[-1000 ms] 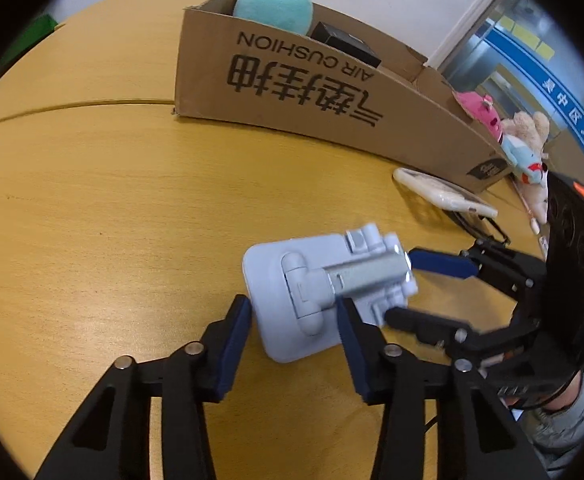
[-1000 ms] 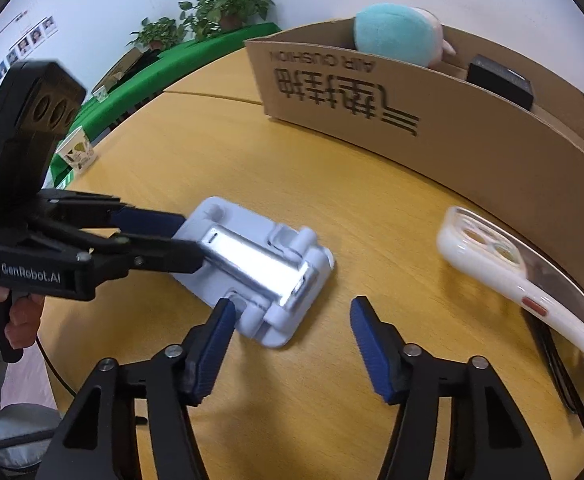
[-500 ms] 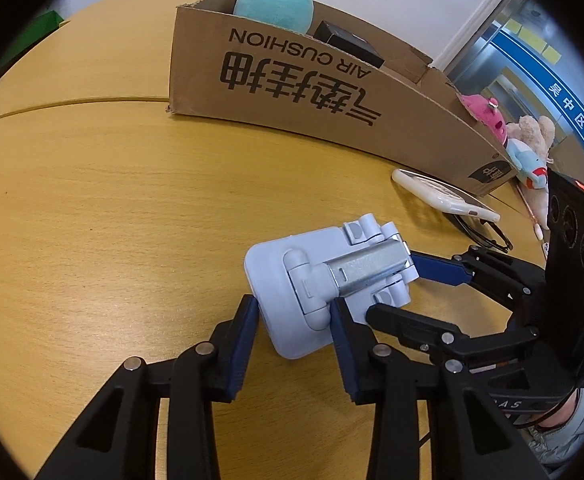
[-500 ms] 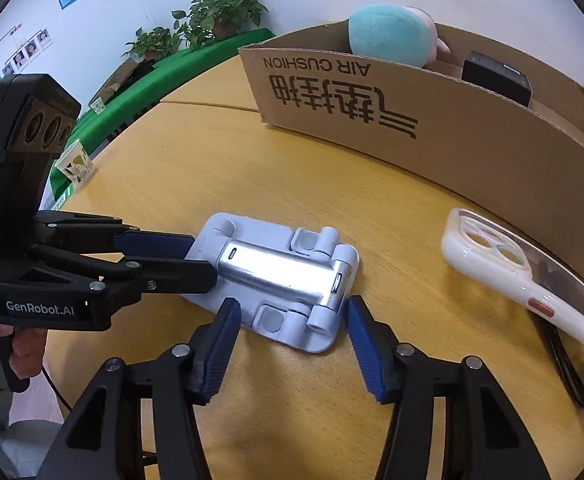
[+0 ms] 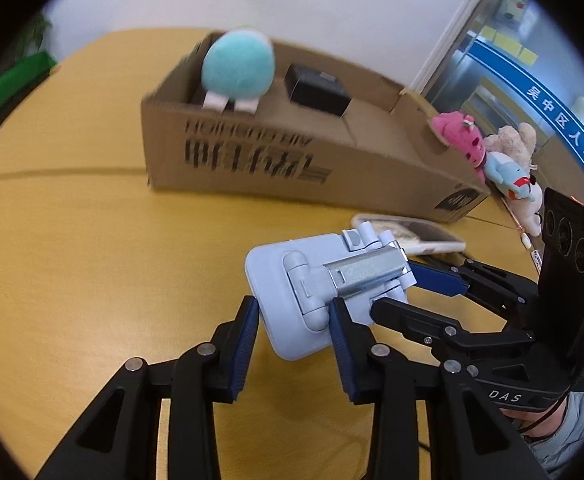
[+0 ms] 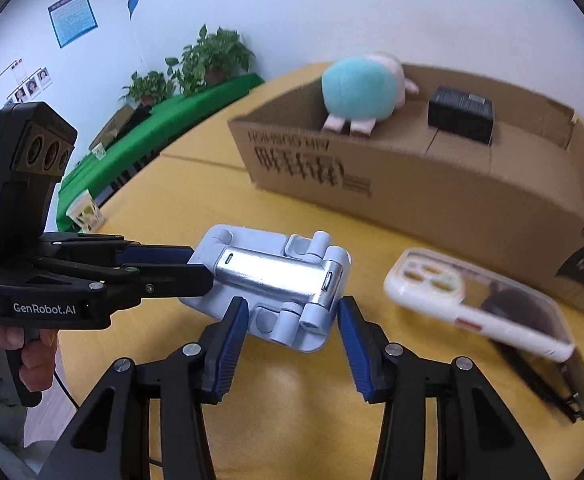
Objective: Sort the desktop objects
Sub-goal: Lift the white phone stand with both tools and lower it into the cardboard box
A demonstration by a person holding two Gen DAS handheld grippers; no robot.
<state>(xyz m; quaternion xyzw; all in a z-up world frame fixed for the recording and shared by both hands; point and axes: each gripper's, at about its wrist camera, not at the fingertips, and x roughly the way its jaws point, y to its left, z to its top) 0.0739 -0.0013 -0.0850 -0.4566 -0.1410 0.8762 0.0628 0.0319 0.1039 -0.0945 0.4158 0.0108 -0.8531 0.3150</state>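
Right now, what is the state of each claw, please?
Left claw: shut on the folding phone stand, at one end.
Right claw: has just been closing; shut on the other end of the same stand.

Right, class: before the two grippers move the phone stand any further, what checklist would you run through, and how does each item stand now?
1. Left gripper grips the phone stand: ok, both pads press its sides.
2. Right gripper grips it: ok, its jaws have just been closing and the stand sits between the pads, touching both.
3. Stand clear of the table: cannot tell, the gap beneath is hidden.
4. Room in the cardboard box: ok, bare floor shows beside the teal plush and black box.
5. Phone case and glasses out of the way: ok, both lie apart from the stand.
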